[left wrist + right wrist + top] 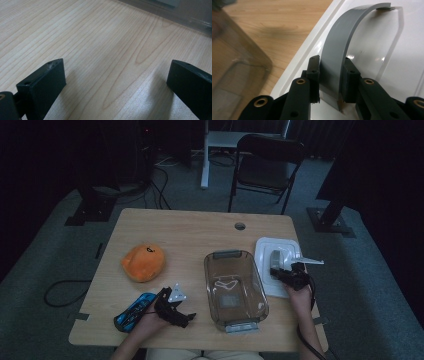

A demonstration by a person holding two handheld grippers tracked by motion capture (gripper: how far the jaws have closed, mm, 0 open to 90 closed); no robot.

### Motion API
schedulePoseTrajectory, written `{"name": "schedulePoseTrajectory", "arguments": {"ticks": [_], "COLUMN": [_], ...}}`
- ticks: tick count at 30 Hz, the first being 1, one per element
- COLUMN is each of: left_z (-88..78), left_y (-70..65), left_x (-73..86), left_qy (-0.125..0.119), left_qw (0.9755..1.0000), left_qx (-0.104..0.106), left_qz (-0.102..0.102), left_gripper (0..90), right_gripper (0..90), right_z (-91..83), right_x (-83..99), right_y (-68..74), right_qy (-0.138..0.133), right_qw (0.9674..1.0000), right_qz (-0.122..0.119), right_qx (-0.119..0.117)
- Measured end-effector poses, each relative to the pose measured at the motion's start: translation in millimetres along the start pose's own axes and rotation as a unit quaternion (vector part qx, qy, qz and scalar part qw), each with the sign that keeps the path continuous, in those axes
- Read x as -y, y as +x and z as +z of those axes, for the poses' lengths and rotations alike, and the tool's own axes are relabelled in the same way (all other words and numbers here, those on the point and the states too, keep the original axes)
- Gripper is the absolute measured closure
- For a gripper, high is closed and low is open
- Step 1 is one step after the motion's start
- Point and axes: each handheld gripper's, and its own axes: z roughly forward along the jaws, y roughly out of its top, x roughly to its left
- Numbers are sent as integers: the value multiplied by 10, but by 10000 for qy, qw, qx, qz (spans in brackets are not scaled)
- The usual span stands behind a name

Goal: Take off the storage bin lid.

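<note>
We see the right tool closed on the grey arched handle of a white lid; its two jaws press the strap from either side, near its lower end, and the strap curves up and away from the tool to its far fixing. The lid lies flat on the desk under the tool, just beside a clear glass baking dish. Our left tool rests low over bare desk with its jaws spread wide and nothing between them; the dish's edge lies ahead of it. A blue object lies just beside that tool, an orange plush toy farther off.
</note>
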Motion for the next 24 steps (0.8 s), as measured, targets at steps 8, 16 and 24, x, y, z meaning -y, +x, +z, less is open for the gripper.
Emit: {"name": "schedulePoseTrajectory", "arguments": {"ticks": [8, 16, 24], "left_z": [0, 0, 5], "left_y": [0, 0, -6], "left_x": [0, 0, -9], "left_qy": [1, 1, 5], "left_qw": [10000, 10000, 10000], "left_qx": [-1, 0, -62], "left_qz": [1, 0, -44], "left_gripper": [26, 26, 25], "right_gripper": [647, 421, 196], "right_z": [120, 66, -87], "right_x": [35, -36, -27], "right_y": [-116, -88, -51], "right_qy": [143, 155, 42], "right_qw": [9999, 9990, 9980], "right_qz": [89, -88, -203], "right_qx": [13, 398, 595]}}
